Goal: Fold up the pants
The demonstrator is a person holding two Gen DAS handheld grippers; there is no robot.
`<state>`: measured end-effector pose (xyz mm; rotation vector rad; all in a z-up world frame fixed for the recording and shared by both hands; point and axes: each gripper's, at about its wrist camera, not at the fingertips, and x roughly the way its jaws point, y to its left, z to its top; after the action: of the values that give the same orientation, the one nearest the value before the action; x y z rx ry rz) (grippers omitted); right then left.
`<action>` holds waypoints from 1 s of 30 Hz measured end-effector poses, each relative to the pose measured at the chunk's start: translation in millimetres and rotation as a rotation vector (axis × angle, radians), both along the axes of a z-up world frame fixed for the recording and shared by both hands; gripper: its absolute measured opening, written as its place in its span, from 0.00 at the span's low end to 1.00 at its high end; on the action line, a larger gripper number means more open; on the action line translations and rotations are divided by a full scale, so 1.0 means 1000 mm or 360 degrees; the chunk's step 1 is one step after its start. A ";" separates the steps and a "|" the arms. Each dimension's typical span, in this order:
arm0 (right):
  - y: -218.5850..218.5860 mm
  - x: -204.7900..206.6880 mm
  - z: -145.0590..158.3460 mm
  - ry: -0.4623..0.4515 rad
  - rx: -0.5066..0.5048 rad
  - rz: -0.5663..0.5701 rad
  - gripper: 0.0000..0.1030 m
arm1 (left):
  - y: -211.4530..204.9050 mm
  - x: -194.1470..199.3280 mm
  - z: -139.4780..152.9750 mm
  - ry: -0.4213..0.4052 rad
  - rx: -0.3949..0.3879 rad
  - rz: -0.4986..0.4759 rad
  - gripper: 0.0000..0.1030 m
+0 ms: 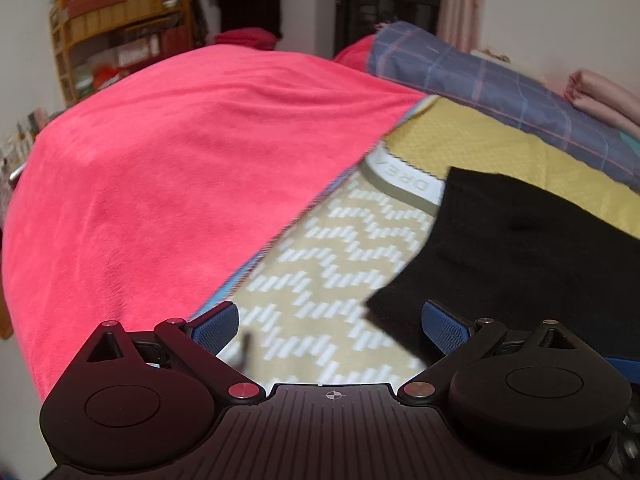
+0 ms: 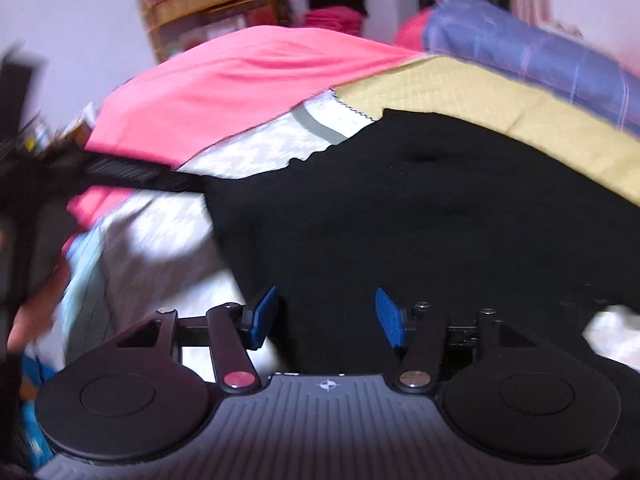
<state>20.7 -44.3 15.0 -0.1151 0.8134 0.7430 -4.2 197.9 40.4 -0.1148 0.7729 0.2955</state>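
Beside black pants (image 1: 520, 248), "DREA" shows; left claw (image 1: 332, 324) and right claw (image 2: 326, 316) spread.

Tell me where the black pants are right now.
The black pants lie on the bed directly ahead of the open right gripper, overlapping the yellow cloth; in the left wrist view they sit at the right.

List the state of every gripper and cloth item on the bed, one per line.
left gripper: open, empty, over the patterned mat.
right gripper: open, empty, fingers astride black fabric.
black pants: lying spread, not gripped; how far folded unclear.
pink blanket: spread over the bed.
yellow cloth: flat, partly under the pants.
patterned mat: flat, partly covered.
plaid quilt: bundled at the bed's far side.
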 end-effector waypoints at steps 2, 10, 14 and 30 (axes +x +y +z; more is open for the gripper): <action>-0.030 -0.009 0.011 -0.0002 0.0086 -0.0071 0.76 | -0.017 0.004 0.001 0.0017 0.0047 -0.0057 1.00; -0.110 -0.068 -0.004 0.0087 -0.0163 -0.0300 0.85 | -0.052 0.017 -0.009 0.0087 0.0118 -0.0143 1.00; -0.128 -0.101 0.013 0.0047 -0.0190 -0.0255 0.87 | -0.056 0.020 -0.014 0.0129 0.0134 -0.0120 1.00; -0.187 -0.126 0.011 0.0065 -0.0221 -0.0633 0.89 | -0.083 0.031 -0.012 0.0160 0.0151 -0.0190 1.00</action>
<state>-105.4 -231.1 25.7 -0.0595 0.8933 0.3150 26.7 115.1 28.8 0.0360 0.8605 0.2255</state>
